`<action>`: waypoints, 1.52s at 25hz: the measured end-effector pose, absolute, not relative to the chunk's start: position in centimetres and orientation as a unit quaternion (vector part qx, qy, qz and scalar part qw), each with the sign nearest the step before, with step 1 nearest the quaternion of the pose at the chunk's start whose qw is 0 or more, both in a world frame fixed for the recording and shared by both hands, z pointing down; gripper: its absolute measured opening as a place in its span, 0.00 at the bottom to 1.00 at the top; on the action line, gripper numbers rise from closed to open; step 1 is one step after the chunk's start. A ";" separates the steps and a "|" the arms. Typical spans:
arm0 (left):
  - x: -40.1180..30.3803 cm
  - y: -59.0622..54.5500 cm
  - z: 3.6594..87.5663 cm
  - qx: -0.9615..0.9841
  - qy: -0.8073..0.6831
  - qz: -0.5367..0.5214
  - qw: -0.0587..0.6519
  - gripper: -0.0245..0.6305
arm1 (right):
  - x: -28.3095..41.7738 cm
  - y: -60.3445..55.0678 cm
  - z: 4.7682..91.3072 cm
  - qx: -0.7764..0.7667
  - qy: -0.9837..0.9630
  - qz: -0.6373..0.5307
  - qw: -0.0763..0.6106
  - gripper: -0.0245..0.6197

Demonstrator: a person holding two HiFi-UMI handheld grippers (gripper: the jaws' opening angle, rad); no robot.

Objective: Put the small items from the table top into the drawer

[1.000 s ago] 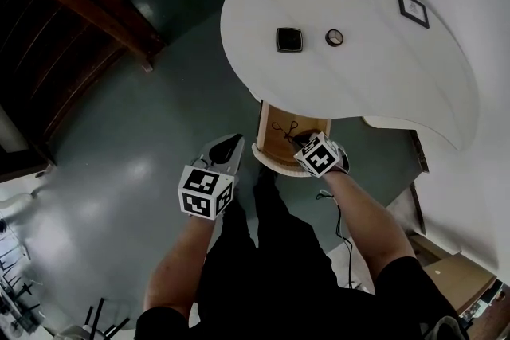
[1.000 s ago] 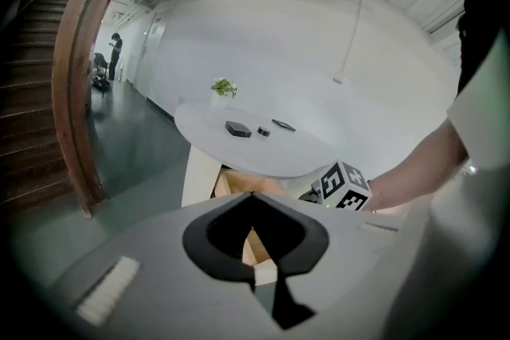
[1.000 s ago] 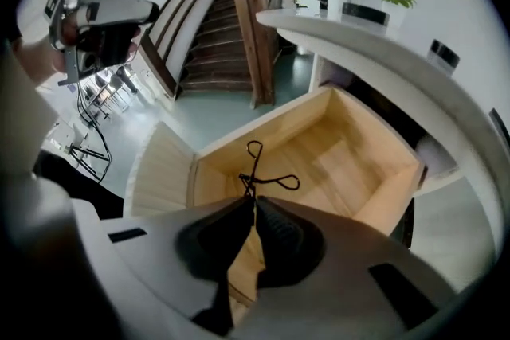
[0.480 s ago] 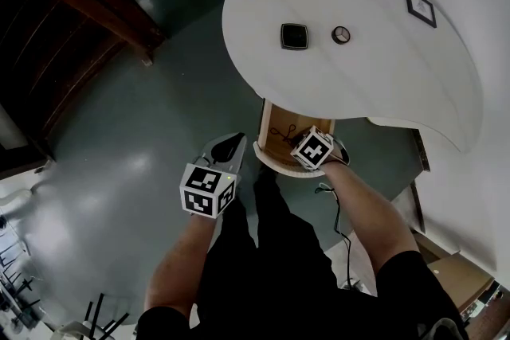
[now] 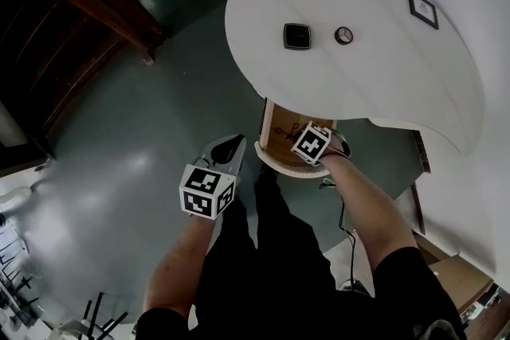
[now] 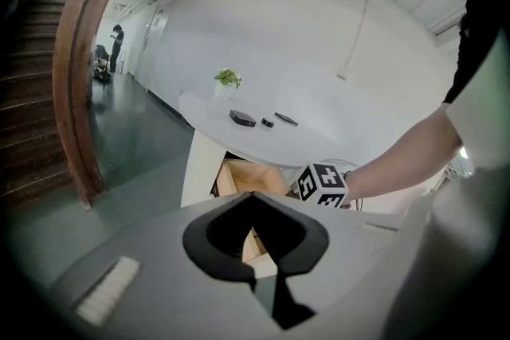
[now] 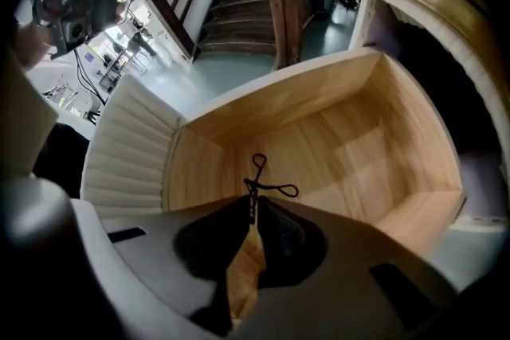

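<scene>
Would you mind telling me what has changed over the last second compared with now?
The right gripper has edged forward over the open drawer, toward the table, its jaws closed on the thin black tool. The left gripper stayed put, shut and empty; the black square item and round item remain on the table.

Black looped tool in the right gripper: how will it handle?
Probably light and stiff: the looped tool is thin yet holds its shape beyond the right gripper's tips. Its narrow stem may pivot in the pinch. The loops should stop it rolling on the drawer floor.
</scene>
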State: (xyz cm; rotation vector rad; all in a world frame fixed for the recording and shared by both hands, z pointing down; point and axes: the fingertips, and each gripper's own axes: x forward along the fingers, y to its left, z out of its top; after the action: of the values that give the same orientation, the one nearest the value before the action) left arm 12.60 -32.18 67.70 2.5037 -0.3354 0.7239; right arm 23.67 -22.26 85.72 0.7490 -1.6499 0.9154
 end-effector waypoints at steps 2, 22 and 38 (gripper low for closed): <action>12.3 -32.1 67.7 0.921 -0.124 0.268 0.254 0.06 | 23.8 -22.4 85.9 0.316 -0.688 0.382 0.530 0.08; 8.4 -30.8 60.0 0.946 -0.096 0.223 0.214 0.06 | 21.2 -22.2 72.4 0.540 -0.665 0.397 0.330 0.08; 2.5 -28.1 52.3 0.964 -0.088 0.179 0.178 0.06 | 14.2 -16.8 56.6 0.657 -0.667 0.304 0.174 0.06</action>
State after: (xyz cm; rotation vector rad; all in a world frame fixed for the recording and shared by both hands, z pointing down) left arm 2.54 -28.15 52.34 2.7251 -0.2480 0.5060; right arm 14.24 -16.78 56.61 1.8625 -1.8915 0.8630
